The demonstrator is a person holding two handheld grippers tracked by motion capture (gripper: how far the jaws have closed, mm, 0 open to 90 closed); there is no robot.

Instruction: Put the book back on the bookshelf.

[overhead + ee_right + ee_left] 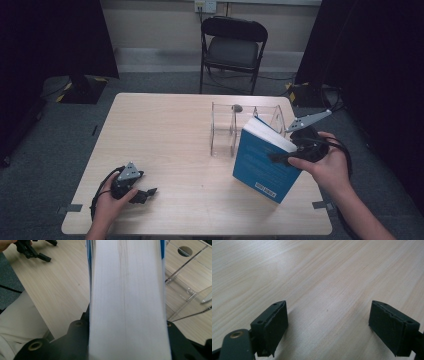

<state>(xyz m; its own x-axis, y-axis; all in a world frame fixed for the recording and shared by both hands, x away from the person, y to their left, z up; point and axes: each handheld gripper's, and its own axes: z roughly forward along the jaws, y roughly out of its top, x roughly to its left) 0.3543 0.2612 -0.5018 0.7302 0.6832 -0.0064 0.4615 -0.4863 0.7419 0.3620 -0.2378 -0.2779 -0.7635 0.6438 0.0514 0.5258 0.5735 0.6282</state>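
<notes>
A blue-covered book [262,160] hangs tilted over the right side of the wooden table [165,130], its white page edge [127,302] facing the right gripper view. My right gripper [282,157] is shut on it, one jaw against each cover. Just behind the book stands a clear acrylic rack [235,127] with upright dividers; it also appears at the right of the right gripper view [185,287]. My left gripper [147,192] rests at the table's front left, open, with only bare wood between its jaws [328,325]. It shows far off in the right gripper view too [32,251].
A black folding chair [232,45] stands beyond the table's far edge. Dark curtains hang at both sides of the room. Grey carpet surrounds the table. A cable trails from each gripper.
</notes>
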